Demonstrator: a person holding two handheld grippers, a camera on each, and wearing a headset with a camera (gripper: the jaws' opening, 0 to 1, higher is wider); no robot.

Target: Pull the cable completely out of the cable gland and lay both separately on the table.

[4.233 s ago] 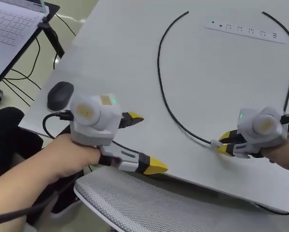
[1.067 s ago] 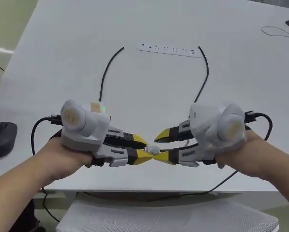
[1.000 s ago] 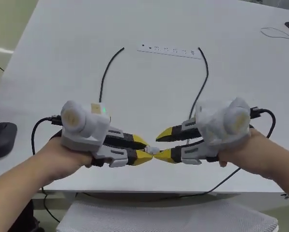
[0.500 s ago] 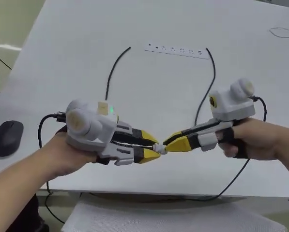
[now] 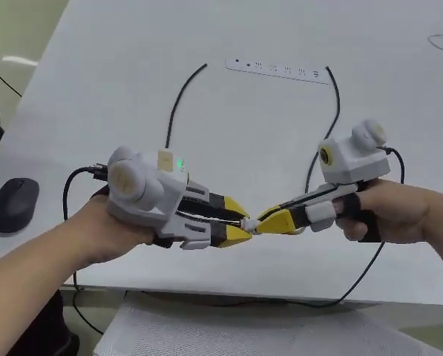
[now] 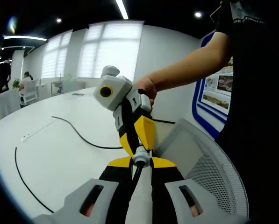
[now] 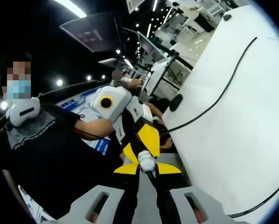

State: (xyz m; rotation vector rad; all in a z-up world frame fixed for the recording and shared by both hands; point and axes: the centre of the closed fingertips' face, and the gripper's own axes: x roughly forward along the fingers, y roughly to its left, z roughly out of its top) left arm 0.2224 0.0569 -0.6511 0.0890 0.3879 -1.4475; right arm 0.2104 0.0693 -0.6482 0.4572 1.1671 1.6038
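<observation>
Two grippers meet tip to tip, raised above the near edge of the table [image 5: 117, 67].

- Left gripper [image 5: 245, 225]: jaws closed down on the small white cable gland [image 5: 251, 225]. The black cable [image 5: 174, 111] runs back between them. Exact contact at the tips is hard to read.
- Right gripper [image 5: 265, 219]: jaws pressed together on the cable just beside the gland, on its other side.
- Gland is off the table, held between the two noses. The rest of the cable lies on the table in two long strands, both reaching back to near the power strip [image 5: 277, 70]. The gland looks to sit somewhere mid-length.

Step in hand, as judged: the pull-apart is about to begin, with nothing laid down yet.

Risks from here:
- The gland is small and smooth-looking. A hard tug could pop it out of the left jaws, and it would likely drop past the table edge toward the mesh seat [image 5: 243, 334].
- If the gland's seal bites, the cable may slide through the right jaws instead of through the gland — no progress.
- A long strand has to pass through, so one pull probably won't clear it. Each re-grip is a chance to lose hold.
- A dragged strand could snag on the power strip.
</observation>
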